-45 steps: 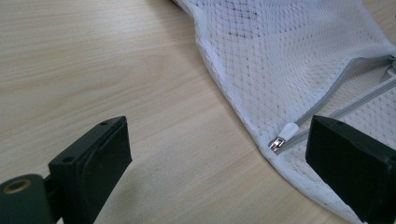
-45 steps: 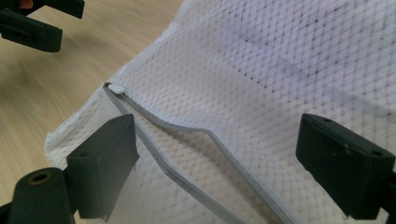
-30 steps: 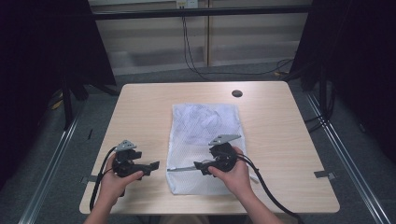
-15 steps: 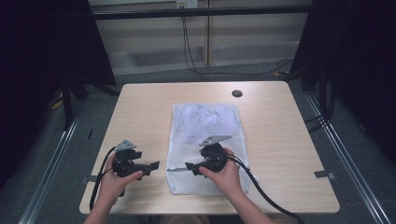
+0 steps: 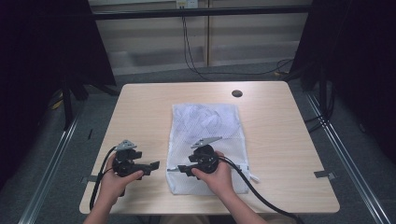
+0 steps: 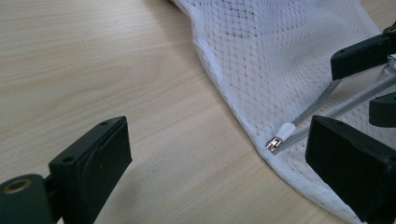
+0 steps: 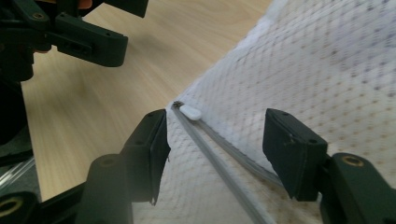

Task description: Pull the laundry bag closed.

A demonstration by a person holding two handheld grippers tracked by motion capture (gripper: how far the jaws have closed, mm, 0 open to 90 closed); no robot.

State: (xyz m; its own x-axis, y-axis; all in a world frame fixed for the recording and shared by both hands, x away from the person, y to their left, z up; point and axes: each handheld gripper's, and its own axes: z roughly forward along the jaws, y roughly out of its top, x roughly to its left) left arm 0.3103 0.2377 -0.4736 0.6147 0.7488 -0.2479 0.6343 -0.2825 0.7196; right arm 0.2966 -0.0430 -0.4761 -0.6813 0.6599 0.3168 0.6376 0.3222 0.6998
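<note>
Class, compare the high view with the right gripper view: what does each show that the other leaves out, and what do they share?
High view alone: the whole table, the full white mesh bag lying flat, a dark round disc near the far edge, and the person's hands. Right gripper view alone: the white zipper pull at the bag's corner, with grey zipper tracks running back between the right gripper jaws, which have just been closing but do not yet press on anything. Shared: mesh bag, wooden tabletop, and the open left gripper beside the bag's edge.

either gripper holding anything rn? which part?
Nothing held. Right gripper has just been closing, jaws straddling the zipper near its pull on the mesh laundry bag, pads not touching. Left gripper open over the table.
</note>
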